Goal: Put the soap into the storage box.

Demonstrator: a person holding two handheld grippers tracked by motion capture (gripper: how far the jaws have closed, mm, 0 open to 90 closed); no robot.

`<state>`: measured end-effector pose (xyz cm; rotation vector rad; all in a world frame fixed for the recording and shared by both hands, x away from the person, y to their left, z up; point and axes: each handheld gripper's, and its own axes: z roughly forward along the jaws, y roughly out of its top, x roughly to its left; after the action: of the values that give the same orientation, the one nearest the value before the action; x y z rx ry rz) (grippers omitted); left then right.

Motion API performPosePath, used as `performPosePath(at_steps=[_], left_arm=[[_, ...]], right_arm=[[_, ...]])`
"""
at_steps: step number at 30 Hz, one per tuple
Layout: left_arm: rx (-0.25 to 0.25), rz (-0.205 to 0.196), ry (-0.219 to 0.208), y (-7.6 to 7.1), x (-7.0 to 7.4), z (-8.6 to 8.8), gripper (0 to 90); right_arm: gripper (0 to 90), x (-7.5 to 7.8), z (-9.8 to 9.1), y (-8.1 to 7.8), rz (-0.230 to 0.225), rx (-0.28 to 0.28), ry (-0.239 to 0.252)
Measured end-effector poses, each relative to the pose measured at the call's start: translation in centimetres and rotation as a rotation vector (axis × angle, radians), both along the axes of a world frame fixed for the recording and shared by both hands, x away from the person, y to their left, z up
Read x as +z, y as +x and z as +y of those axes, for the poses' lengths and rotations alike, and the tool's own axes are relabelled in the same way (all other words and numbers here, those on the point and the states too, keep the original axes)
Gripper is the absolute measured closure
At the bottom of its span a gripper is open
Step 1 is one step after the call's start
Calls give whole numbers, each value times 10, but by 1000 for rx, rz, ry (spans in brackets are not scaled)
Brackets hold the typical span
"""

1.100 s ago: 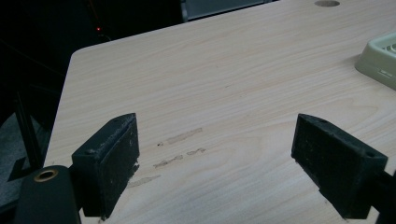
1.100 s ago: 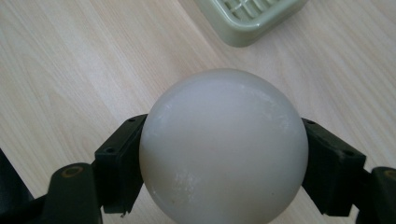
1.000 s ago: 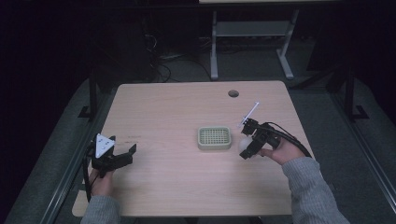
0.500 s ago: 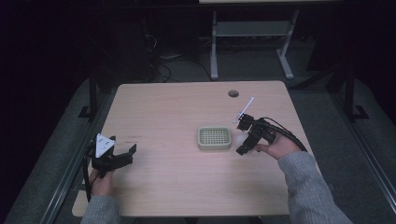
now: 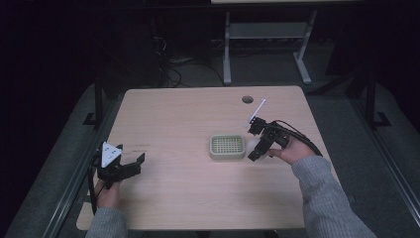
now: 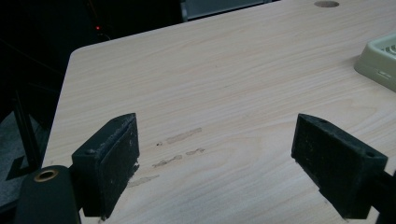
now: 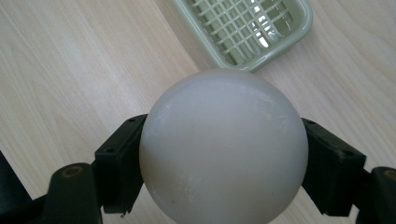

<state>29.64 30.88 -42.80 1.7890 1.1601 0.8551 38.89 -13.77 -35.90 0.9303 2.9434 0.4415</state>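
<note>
Clearly, the white ball (image 7: 223, 147) sits pinched between the two black jaws of the right tongs (image 7: 224, 158), one jaw pressed to each side of it, so these tongs are clenched on the ball and carry it clear of the counter (image 7: 70, 70). Seen from the right gripper view, the ball is smooth, matte and round, and just past it lies the pale green basket (image 7: 247, 30), a shallow rounded-corner tray with a grid bottom, resting flat on the wood. In the high view the ball (image 5: 253, 143) shows as a small pale blob at the tips of the right tongs (image 5: 254, 144), just beside the right edge of the green basket (image 5: 227, 147), not inside it. The right hand (image 5: 292, 148) grips the tool from the right side of the counter, a grey sleeve (image 5: 324, 198) running back toward the bottom edge, and a black cable loops from the tool over the wrist. A thin white stick (image 5: 257, 110) rises from the top of that gripper. Well apart, at the counter's near left, the left tongs (image 5: 139, 159) are held by the left hand (image 5: 108, 191) with a grey three-cornered plate (image 5: 109, 153) on top. In the left gripper view the left tongs (image 6: 215, 149) stand released, jaws wide apart with bare wood and a few faint smudges (image 6: 180, 147) between them, gripping nothing. A corner of the green basket (image 6: 378, 60) shows at the right edge there, and a round hole (image 5: 247, 99) marks the counter's far side.
</note>
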Motion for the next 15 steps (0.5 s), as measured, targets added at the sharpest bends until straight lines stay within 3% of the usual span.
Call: performPosePath(at_steps=[15], left_arm=[[5,4,1,0,1,1,148]], right_arm=[[240,5,13,13,8,19,-18]])
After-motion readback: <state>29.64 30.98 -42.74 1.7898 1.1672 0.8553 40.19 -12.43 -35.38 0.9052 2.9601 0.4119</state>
